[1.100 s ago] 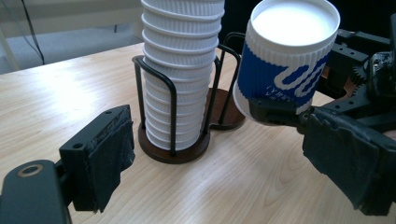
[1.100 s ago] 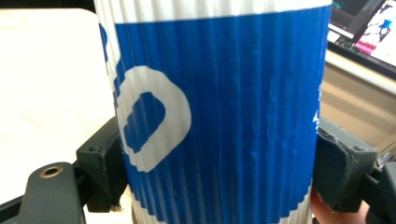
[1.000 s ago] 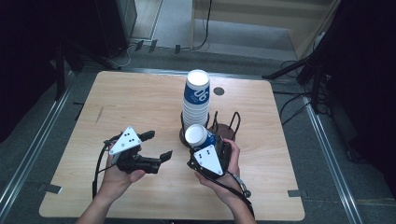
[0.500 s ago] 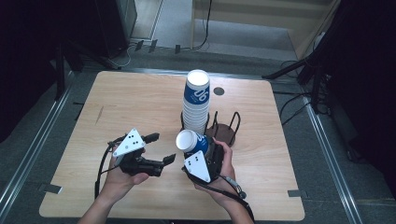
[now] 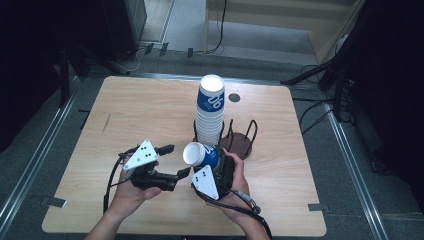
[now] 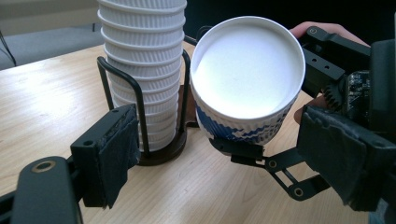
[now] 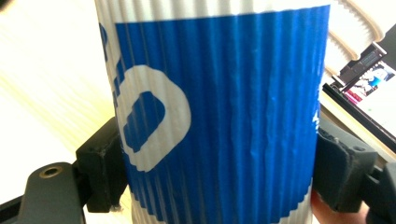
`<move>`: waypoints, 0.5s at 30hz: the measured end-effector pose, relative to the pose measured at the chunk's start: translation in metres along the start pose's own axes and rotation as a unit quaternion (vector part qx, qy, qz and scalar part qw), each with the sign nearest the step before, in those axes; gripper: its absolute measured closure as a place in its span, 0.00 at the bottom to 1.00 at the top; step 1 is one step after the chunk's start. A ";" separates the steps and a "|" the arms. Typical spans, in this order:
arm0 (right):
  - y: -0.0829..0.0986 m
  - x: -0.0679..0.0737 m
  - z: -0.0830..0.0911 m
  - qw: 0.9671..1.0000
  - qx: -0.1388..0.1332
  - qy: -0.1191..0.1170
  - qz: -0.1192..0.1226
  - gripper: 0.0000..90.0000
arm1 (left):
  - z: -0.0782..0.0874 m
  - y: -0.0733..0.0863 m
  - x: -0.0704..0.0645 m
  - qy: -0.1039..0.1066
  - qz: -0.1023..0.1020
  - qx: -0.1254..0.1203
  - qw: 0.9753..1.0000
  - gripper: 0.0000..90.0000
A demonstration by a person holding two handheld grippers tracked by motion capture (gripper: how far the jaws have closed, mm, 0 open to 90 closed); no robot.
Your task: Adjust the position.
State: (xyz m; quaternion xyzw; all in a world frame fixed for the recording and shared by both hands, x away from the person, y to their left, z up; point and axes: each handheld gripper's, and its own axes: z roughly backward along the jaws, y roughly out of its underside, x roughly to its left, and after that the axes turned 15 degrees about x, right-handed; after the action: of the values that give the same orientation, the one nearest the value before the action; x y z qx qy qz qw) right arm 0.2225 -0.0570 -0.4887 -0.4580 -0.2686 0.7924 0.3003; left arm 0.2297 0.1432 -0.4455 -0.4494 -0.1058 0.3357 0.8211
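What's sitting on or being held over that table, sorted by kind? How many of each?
Stack of paper cups: 1 stack, cups too tightly nested to count
Single paper cup, held in the right gripper: 1
Wire cup holder: 1
Handheld grippers, counting the left gripper: 2
Total: 5

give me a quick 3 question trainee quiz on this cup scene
1. True or false: the right gripper is shut on a paper cup.
2. The left gripper has its jaws: A) open B) shut on the stack of cups C) shut on the holder
3. Fill in: the held cup's mouth faces the ____ gripper.

Key: 1 true; 2 A; 3 left.
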 end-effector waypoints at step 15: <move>-0.003 0.008 0.003 1.000 -0.008 0.002 0.025 0.20 | -0.001 0.000 -0.002 0.010 -0.009 0.002 1.000 0.16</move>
State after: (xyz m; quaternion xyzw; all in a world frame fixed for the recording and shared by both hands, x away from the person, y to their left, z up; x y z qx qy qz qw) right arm 0.2168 -0.0497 -0.4902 -0.4689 -0.2625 0.7966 0.2770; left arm 0.2284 0.1409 -0.4460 -0.4504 -0.1010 0.3241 0.8257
